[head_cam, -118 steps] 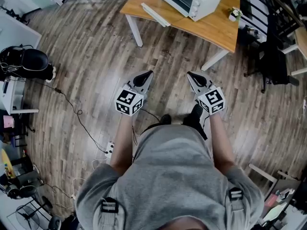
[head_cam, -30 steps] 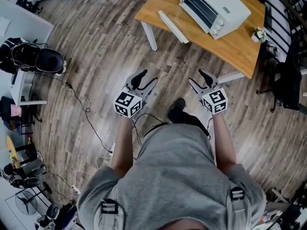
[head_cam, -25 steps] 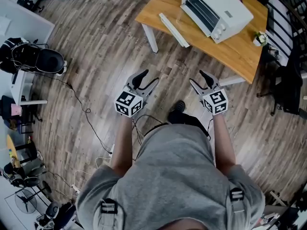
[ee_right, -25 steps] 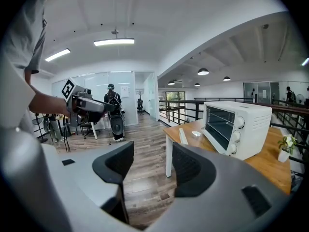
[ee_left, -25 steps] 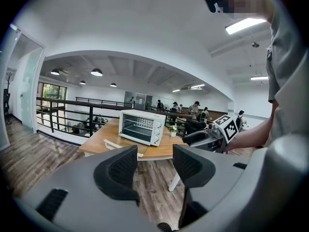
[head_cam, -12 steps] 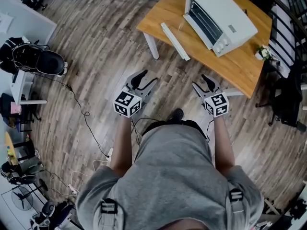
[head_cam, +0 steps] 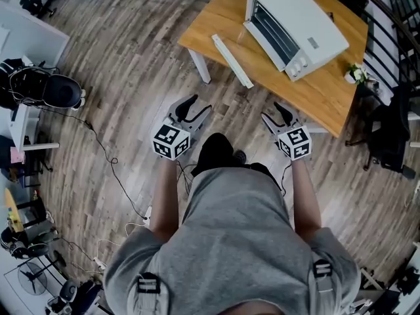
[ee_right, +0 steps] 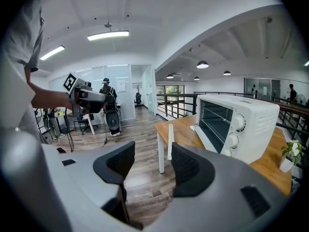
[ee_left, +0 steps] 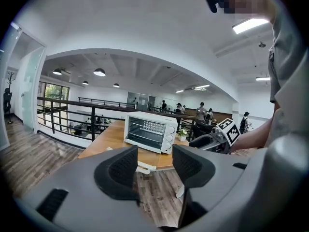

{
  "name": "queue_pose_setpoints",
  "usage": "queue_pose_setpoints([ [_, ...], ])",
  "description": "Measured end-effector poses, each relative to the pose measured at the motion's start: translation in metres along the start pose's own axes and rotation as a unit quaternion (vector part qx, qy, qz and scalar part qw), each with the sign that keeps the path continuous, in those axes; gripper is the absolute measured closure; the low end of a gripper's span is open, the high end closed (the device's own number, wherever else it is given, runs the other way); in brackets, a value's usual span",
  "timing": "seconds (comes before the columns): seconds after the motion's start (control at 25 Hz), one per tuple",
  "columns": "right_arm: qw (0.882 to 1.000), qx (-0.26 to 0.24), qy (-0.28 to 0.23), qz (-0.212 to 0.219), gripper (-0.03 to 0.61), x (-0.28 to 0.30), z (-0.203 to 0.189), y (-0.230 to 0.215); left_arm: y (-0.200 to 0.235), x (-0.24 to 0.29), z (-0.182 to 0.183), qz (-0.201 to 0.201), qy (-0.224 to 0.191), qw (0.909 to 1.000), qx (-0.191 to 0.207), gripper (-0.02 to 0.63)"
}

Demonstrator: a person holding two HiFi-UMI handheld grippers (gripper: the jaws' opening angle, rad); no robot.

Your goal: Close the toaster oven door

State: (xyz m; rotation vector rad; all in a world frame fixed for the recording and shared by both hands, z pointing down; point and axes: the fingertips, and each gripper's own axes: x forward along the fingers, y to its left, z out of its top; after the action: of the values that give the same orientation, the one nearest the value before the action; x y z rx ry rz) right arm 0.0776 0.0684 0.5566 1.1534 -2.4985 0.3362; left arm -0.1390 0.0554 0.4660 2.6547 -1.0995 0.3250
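Fingers [ee_left: 120,168] of your left gripper [head_cam: 199,105] and right gripper [head_cam: 272,112] stand apart, empty. Toaster oven [head_cam: 298,18] sits far right on the table [head_cam: 321,77], door [head_cam: 231,61] open at its near edge; floor [head_cam: 131,77] lies open between, cables [head_cam: 105,156] left.

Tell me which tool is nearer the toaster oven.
Right. The right tool hovers over the floor just short of the table, facing the toaster oven; the left tool is farther off to its left, also over floor.

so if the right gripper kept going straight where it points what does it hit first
Nothing close: the open right gripper aims low, toward the table leg near the toaster oven. Depth is unclear, so it may meet the wood floor first.
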Motion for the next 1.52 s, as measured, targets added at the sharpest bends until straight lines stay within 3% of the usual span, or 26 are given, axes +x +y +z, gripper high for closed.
queue_pose_setpoints([
  [0.32, 1.0, 0.002, 0.002, 0.004, 0.337, 0.027, 0.006, -0.007, 0.032, 0.025, 0.003, -0.004, 0.006, 1.0, -0.003, 0.376],
  [0.56, 0.999, 0.028, 0.01, -0.029, 0.337, 0.042, 0.0, -0.036, 0.077, 0.067, 0.006, -0.019, 0.033, 0.9991, 0.018, 0.376],
  [1.0, 0.987, 0.109, 0.034, -0.111, 0.337, 0.074, -0.01, -0.083, 0.155, 0.159, 0.007, -0.087, 0.085, 0.9915, 0.045, 0.38],
  [1.24, 0.98, 0.143, 0.052, -0.129, 0.337, 0.1, -0.021, -0.077, 0.18, 0.199, 0.002, -0.133, 0.109, 0.9839, 0.049, 0.38],
  [1.52, 0.975, 0.157, 0.072, -0.137, 0.339, 0.13, -0.03, -0.068, 0.208, 0.232, -0.017, -0.152, 0.135, 0.9783, 0.039, 0.38],
])
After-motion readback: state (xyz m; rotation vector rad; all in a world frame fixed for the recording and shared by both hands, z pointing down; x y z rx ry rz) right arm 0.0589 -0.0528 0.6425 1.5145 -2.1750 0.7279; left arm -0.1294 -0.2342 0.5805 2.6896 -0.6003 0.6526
